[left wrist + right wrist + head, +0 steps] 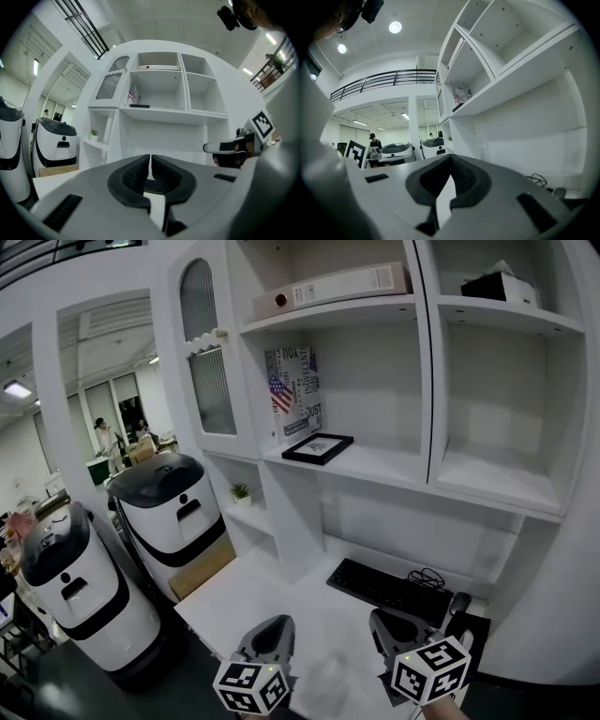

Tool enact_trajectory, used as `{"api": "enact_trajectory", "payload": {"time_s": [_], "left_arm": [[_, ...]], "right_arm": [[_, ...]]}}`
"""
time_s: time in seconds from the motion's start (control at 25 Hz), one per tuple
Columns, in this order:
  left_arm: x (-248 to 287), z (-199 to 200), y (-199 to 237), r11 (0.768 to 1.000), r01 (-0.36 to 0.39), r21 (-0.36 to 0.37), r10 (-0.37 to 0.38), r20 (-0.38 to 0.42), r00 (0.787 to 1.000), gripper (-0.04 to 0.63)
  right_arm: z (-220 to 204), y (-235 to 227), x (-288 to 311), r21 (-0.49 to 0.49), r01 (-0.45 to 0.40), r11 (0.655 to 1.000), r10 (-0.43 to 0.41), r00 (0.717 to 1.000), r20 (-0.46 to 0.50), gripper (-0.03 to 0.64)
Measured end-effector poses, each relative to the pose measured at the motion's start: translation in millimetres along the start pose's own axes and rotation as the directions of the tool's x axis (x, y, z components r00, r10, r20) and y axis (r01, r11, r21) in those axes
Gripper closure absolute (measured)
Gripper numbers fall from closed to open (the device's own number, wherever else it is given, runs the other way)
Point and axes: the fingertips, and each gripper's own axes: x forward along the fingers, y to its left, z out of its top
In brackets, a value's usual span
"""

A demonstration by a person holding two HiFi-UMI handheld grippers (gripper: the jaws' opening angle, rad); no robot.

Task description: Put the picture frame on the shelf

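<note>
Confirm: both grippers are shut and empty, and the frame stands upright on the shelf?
No. The frame lies flat on the shelf, not upright, as the head view shows. The left gripper and right gripper are shut and empty.

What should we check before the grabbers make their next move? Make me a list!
1. Picture frame on the shelf: ok, it lies on the middle shelf.
2. Picture frame standing up: not ok, it lies flat.
3. Left gripper empty: ok, jaws together, nothing between them.
4. Right gripper empty: ok, jaws together, nothing between them.
5. Picture frame's glass whole: cannot tell, too small to see.
</note>
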Motion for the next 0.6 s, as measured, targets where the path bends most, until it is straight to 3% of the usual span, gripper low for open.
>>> {"api": "enact_trajectory", "payload": {"time_s": [0.28, 0.6], "left_arm": [[-3.0, -8.0, -0.4, 1.0, 0.0, -0.026, -0.001, -0.016, 1.0, 0.569], [-2.2, -11.1, -11.9, 0.999, 0.025, -0.044, -0.026, -0.011, 1.0, 0.568]], "right_arm": [[-12.9, -2.4, -0.7, 0.054, 0.006, 0.999, -0.006, 1.0, -0.007, 0.617], [-15.7, -7.8, -3.0, 0.041, 0.005, 0.999, -0.005, 1.0, -0.014, 0.617]]}}
